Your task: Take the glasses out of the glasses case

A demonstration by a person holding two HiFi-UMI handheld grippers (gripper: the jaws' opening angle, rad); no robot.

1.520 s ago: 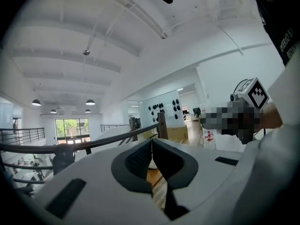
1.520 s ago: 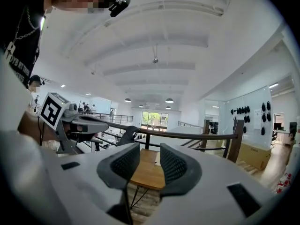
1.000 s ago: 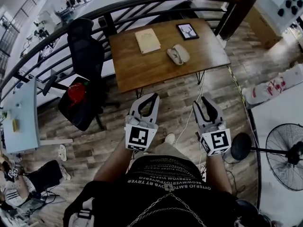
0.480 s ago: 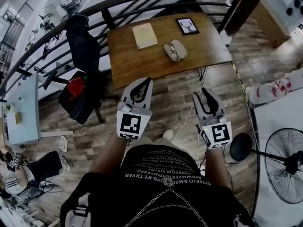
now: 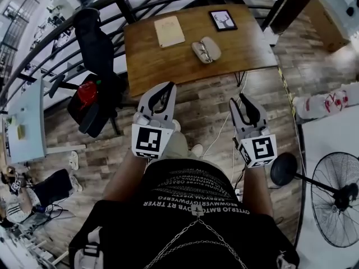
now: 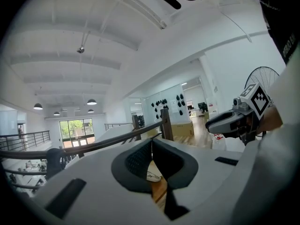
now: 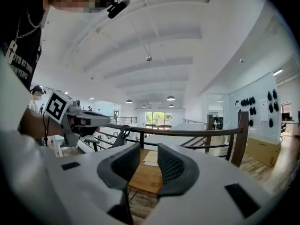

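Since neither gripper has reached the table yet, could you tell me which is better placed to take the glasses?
Probably the right gripper: its jaws stand apart, while those of the left gripper are together. Both hang short of the open glasses case, about equally far.

One wooden worktop (image 5: 168,66), bearing one glasses case (image 5: 206,50), one tan notebook (image 5: 169,31) and one framed picture (image 5: 222,20). Two grippers: left gripper (image 5: 167,87), right gripper (image 5: 241,100). One black office chair (image 5: 95,43), one standing fan (image 5: 336,198), one white desk (image 5: 25,128).
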